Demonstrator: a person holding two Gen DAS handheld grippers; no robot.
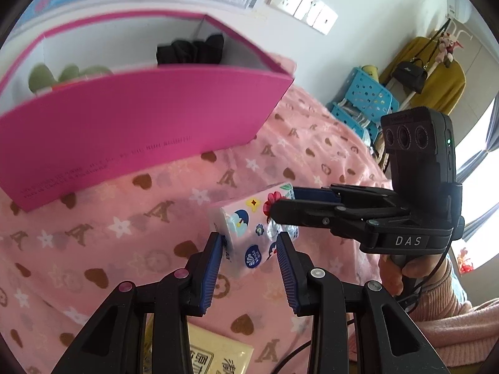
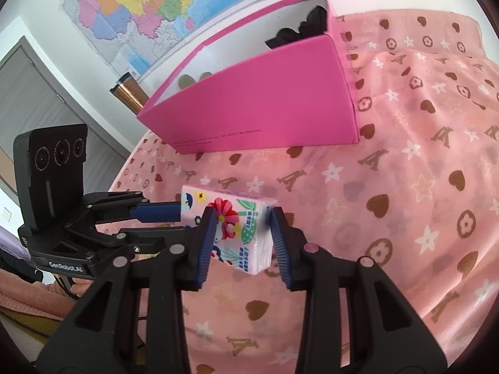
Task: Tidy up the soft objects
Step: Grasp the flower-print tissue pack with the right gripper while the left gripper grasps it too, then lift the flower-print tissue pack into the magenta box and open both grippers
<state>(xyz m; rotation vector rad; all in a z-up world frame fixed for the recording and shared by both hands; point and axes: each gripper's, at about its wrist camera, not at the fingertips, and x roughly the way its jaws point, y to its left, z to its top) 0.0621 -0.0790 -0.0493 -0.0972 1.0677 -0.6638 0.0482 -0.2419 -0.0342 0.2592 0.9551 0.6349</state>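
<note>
A small tissue pack with a cartoon flower print hangs just above the pink blanket, held from both sides. My left gripper is shut on its near end, blue pads against the wrapper. My right gripper comes in from the right and is shut on the far end. In the right wrist view the tissue pack sits between my right gripper's pads, and my left gripper reaches it from the left. Behind stands an open pink box holding a black cloth and green soft items.
A yellow tissue pack lies on the blanket under my left gripper. The pink box stands against the wall under a map. A copper bottle is left of it. Blue plastic stools stand beyond the bed. A hand holds the right handle.
</note>
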